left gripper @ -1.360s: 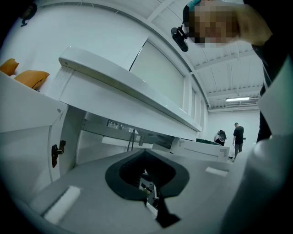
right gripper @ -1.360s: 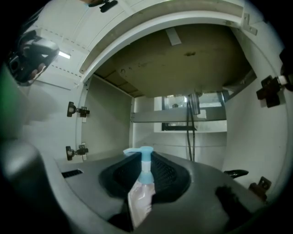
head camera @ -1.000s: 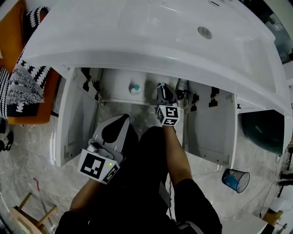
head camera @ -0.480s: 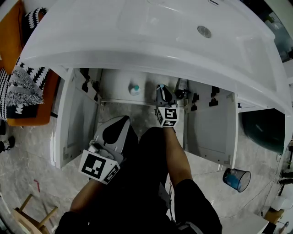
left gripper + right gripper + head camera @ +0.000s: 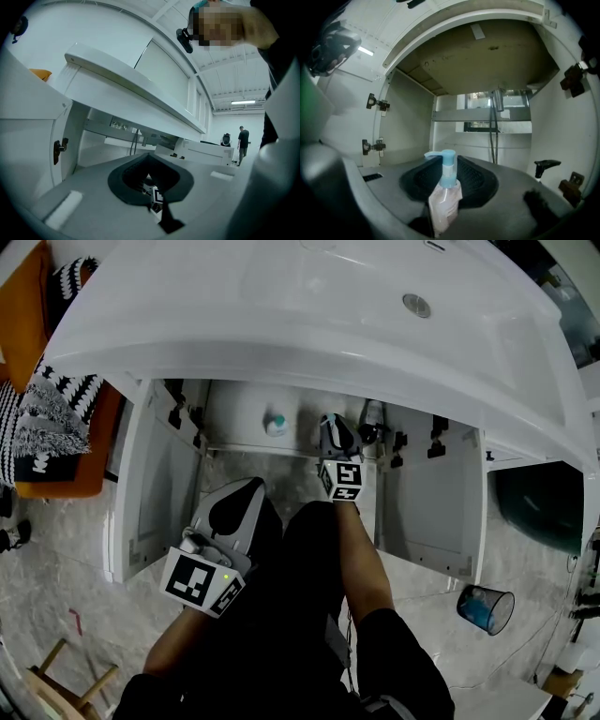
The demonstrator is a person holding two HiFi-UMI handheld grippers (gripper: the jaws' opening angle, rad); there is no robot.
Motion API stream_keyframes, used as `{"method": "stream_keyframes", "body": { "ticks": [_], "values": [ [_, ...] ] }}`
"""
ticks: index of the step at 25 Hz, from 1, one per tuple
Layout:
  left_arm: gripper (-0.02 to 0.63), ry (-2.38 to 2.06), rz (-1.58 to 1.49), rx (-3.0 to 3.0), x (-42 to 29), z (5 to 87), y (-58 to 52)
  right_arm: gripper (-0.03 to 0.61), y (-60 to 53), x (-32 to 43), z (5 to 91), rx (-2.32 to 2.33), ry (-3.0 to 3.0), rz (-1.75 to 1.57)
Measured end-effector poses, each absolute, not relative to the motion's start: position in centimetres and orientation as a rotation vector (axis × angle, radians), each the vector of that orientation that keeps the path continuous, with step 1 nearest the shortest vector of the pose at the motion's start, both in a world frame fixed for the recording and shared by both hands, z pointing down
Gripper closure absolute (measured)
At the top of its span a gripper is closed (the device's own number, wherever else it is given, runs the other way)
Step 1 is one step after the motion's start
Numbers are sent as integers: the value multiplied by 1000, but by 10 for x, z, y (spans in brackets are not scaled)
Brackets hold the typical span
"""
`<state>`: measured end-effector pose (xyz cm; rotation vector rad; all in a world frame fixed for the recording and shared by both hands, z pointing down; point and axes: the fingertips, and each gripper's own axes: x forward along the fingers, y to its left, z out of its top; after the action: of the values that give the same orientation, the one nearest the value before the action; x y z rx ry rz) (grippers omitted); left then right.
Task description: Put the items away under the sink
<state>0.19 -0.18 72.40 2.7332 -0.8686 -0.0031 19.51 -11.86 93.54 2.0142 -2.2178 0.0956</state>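
The white sink (image 5: 281,324) sits over an open cabinet (image 5: 234,409). The left gripper (image 5: 255,484) hangs outside it, in front of the left door (image 5: 159,493), with its fingers together and nothing held. The right gripper (image 5: 332,423) reaches in past the middle of the cabinet's front edge. Its fingers have just been opening and now stand loosely around a pump bottle (image 5: 444,197). A blue-capped bottle (image 5: 276,422) stands inside the cabinet, just to the left.
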Motion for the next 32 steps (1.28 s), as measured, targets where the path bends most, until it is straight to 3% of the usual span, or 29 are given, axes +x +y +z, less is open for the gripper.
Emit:
{"method": "stream_keyframes", "body": {
  "ticks": [14, 26, 32],
  "values": [
    [607, -855, 35, 2699, 10, 726, -7, 422, -112, 197, 937, 1966, -2182, 82],
    [607, -795, 155, 2606, 27, 662, -6, 423, -53, 196, 903, 1945, -2058, 381],
    [607, -788, 240, 2569, 24, 596, 0, 532, -22, 188, 844, 1948, -1999, 542]
  ]
}}
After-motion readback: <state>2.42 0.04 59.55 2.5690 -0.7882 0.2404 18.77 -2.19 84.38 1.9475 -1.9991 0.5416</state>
